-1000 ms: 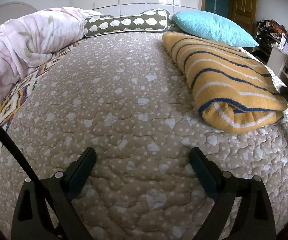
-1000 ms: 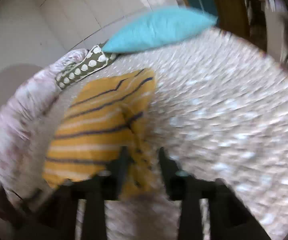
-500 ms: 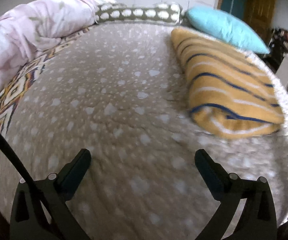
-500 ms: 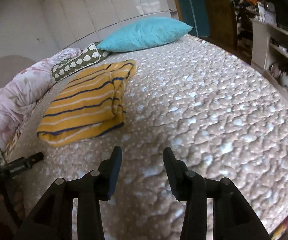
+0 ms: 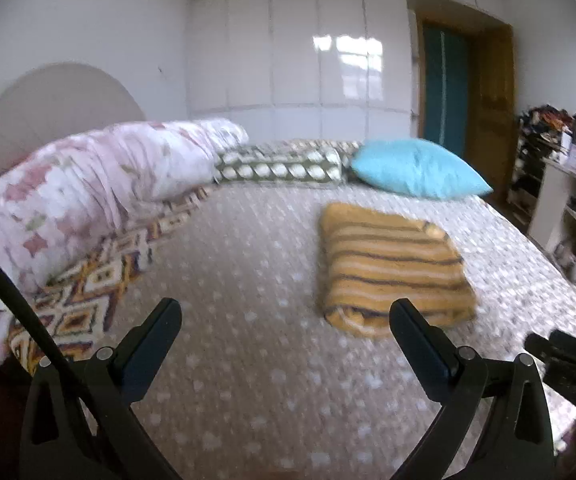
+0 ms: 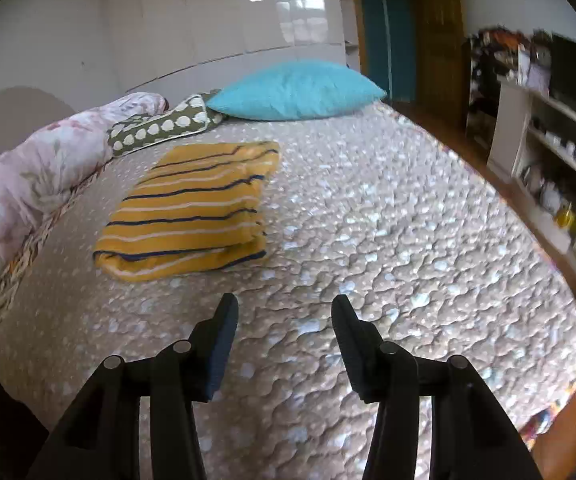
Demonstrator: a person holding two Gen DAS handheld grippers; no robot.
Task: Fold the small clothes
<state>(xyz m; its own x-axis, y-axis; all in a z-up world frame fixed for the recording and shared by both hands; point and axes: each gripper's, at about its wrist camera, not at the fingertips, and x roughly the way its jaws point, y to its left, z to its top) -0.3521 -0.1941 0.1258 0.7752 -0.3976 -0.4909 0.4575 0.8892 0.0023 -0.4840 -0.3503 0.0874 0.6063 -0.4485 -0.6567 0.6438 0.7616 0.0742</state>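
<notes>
Two tools hovering above the bed (image 6: 388, 216), neither one gripping anything. Left tool (image 5: 286, 322) hanging released, fingers spread wide over bare quilt, sitting near the folded garment but not touching it. Right tool (image 6: 284, 314) likewise hanging released, fingers parted with only dotted quilt showing in the gap between them. Lying flat on the quilt: a mustard-yellow striped garment (image 6: 192, 208), folded into a thick rectangle, dark blue and white stripes running across it, stacked layers showing along the near edge. Resting ahead and to the right of the left tool in the left wrist view (image 5: 392, 268), ahead and to the left of the right tool in the right wrist view, well apart from both. Sitting beyond the garment at the head of the bed: a turquoise pillow (image 6: 296, 90), with an olive cushion with white spots (image 6: 160, 130) just beside it. Running along the far left side: a bunched pink floral duvet (image 5: 88, 184), lying over a strip of patterned blanket (image 5: 100, 280). Standing off to the right of the bed: white shelving (image 6: 548, 152) crowded with small items, too blurred for telling apart.
</notes>
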